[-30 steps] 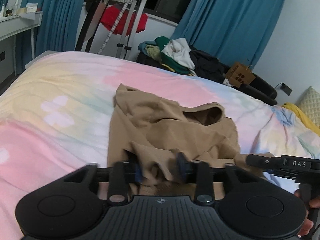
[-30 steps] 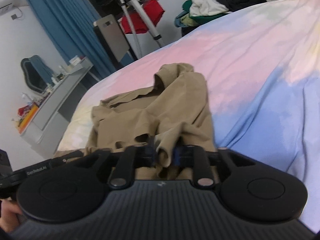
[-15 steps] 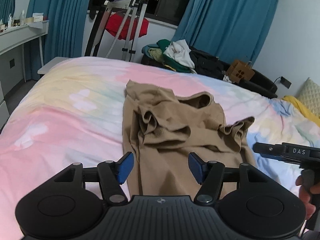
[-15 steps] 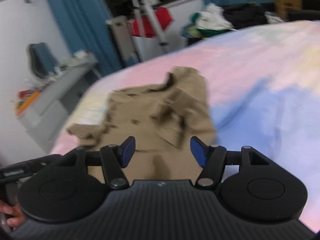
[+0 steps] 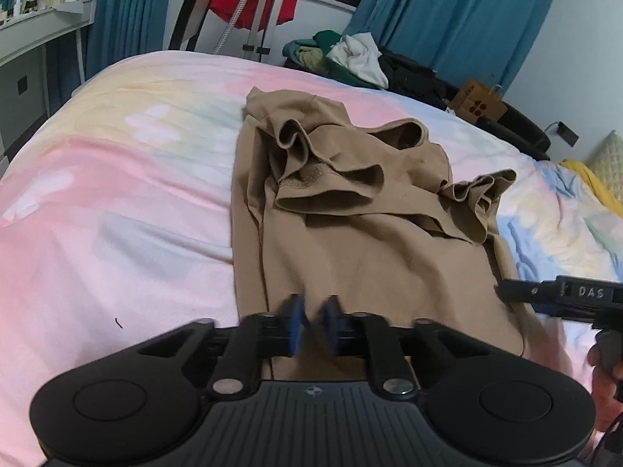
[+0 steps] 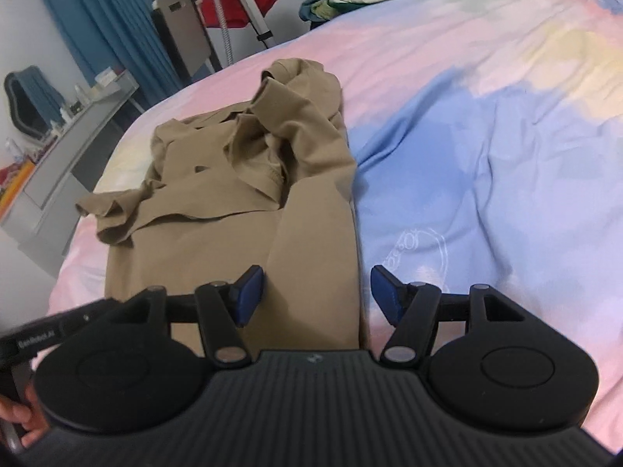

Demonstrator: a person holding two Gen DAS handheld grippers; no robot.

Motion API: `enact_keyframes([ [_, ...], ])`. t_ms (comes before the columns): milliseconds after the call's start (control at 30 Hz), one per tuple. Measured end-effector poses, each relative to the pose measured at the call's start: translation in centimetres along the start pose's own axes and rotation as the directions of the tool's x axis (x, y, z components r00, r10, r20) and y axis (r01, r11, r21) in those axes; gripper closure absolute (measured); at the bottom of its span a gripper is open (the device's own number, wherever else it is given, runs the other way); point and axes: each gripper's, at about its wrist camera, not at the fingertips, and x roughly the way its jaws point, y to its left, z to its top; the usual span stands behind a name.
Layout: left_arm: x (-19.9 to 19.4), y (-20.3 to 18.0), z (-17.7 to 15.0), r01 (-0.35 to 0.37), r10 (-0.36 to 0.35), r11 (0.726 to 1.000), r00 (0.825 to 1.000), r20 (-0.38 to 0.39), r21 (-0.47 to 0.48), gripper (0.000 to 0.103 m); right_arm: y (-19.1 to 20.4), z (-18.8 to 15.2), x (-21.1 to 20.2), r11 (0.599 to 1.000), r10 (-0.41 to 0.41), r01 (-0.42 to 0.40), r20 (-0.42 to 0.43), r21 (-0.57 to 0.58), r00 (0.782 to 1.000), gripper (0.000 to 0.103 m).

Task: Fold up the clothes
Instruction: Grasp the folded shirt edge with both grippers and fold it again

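A tan garment (image 5: 350,225) lies on the pastel bedspread (image 5: 117,194), its near part flat and its far part rumpled with folded-over sleeves. My left gripper (image 5: 313,329) hovers over the garment's near edge with its blue pads almost together and nothing visibly between them. My right gripper (image 6: 315,294) is open and empty, its pads straddling the garment's (image 6: 233,194) right near edge. The right gripper's side also shows at the right of the left wrist view (image 5: 564,295).
A pile of clothes (image 5: 350,58) lies beyond the far edge of the bed, by blue curtains (image 5: 447,19). A rack with a red cloth (image 5: 249,4) stands at the back. A grey desk (image 6: 58,163) is at the bed's left. A yellow pillow (image 5: 607,163) lies far right.
A second ago both grippers were shut on the garment. Both then opened and let it drop onto the bed. Now the left pads have come nearly together again; the right stays open.
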Motion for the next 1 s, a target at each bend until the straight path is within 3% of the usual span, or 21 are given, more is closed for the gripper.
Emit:
enact_keyframes([
  [67, -0.5, 0.2, 0.2, 0.004, -0.004, 1.000, 1.000, 0.008, -0.018, 0.101, 0.1, -0.1, 0.3, 1.000, 0.011, -0.011, -0.006, 0.002, 1.000, 0.045],
  [133, -1.1, 0.3, 0.4, 0.011, -0.010, 1.000, 1.000, 0.020, -0.030, 0.102, 0.4, -0.2, 0.2, 1.000, -0.009, 0.009, 0.002, -0.028, 1.000, 0.062],
  [167, -1.5, 0.4, 0.5, 0.015, -0.014, 0.999, 1.000, 0.028, -0.036, 0.102, 0.5, -0.2, 0.1, 0.999, -0.020, 0.020, 0.007, -0.041, 1.000, 0.081],
  [200, -2.0, 0.5, 0.6, 0.023, -0.022, 0.999, 0.999, 0.036, -0.048, 0.102, 0.6, -0.2, -0.1, 0.998, -0.030, 0.030, 0.012, -0.050, 0.999, 0.089],
  [333, -3.4, 0.3, 0.7, 0.023, -0.020, 0.998, 0.998, 0.053, -0.053, 0.102, 0.4, -0.1, -0.5, 0.997, -0.042, 0.044, 0.030, -0.059, 0.999, 0.093],
  [567, -1.2, 0.4, 0.4, -0.018, 0.018, 0.998, 1.000, 0.001, -0.058, 0.101, 0.5, 0.0, 0.1, 0.996, -0.060, 0.062, 0.022, -0.070, 0.998, 0.093],
  [700, -1.8, 0.0, 0.5, -0.016, 0.017, 0.999, 1.000, 0.019, -0.052, 0.098, 0.8, 0.0, -0.3, 0.995, -0.062, 0.065, 0.039, -0.082, 0.997, 0.092],
  [867, -3.3, -1.0, 0.5, -0.023, 0.024, 0.999, 0.999, 0.040, -0.035, 0.081, 1.5, 0.0, -1.1, 0.991, -0.063, 0.070, 0.072, -0.110, 0.995, 0.091],
  [933, -4.0, -1.6, 0.3, -0.019, 0.020, 0.999, 0.998, 0.053, -0.028, 0.066, 1.8, 0.0, -1.5, 0.989, -0.065, 0.075, 0.085, -0.124, 0.994, 0.091],
  [1000, -4.9, -2.3, 0.0, -0.010, 0.011, 1.000, 0.998, 0.067, -0.018, 0.060, 2.1, 0.1, -1.7, 0.987, -0.070, 0.083, 0.098, -0.137, 0.993, 0.091],
])
